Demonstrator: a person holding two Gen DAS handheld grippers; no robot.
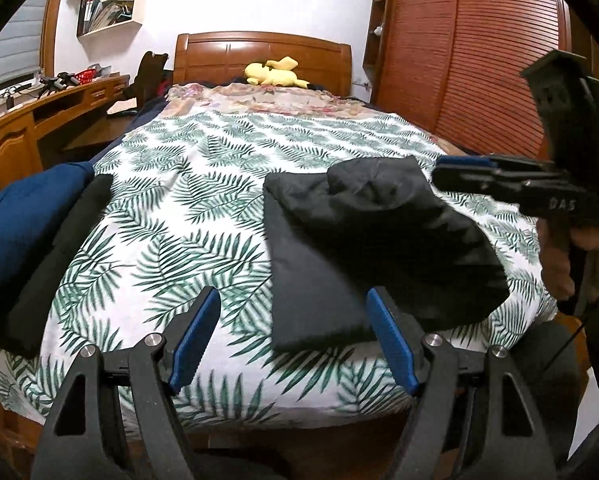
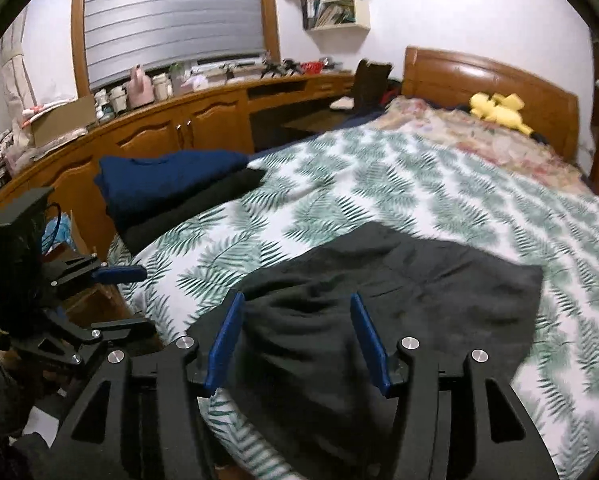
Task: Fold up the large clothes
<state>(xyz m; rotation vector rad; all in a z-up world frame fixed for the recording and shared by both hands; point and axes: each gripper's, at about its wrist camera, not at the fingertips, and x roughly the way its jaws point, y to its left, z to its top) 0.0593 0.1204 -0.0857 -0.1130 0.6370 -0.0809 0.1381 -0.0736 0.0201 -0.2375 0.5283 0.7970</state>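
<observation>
Black folded garment (image 1: 363, 248) lies on the leaf-print bedspread (image 1: 187, 208); left gripper (image 1: 291, 344) and right gripper (image 2: 295, 344) both gape empty at six o'clock.

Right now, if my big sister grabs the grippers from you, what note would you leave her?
Left hand-held gripper: open, empty, in front of the bed's near edge.
Right hand-held gripper: open, nothing pinched, over the black garment.
Black garment: lies partly folded and lumpy on the leaf-print bedspread.
Done: a blue garment and another black one are stacked folded at the bed's left edge.
Left: probably finish folding the black garment and add it to the stack.
</observation>
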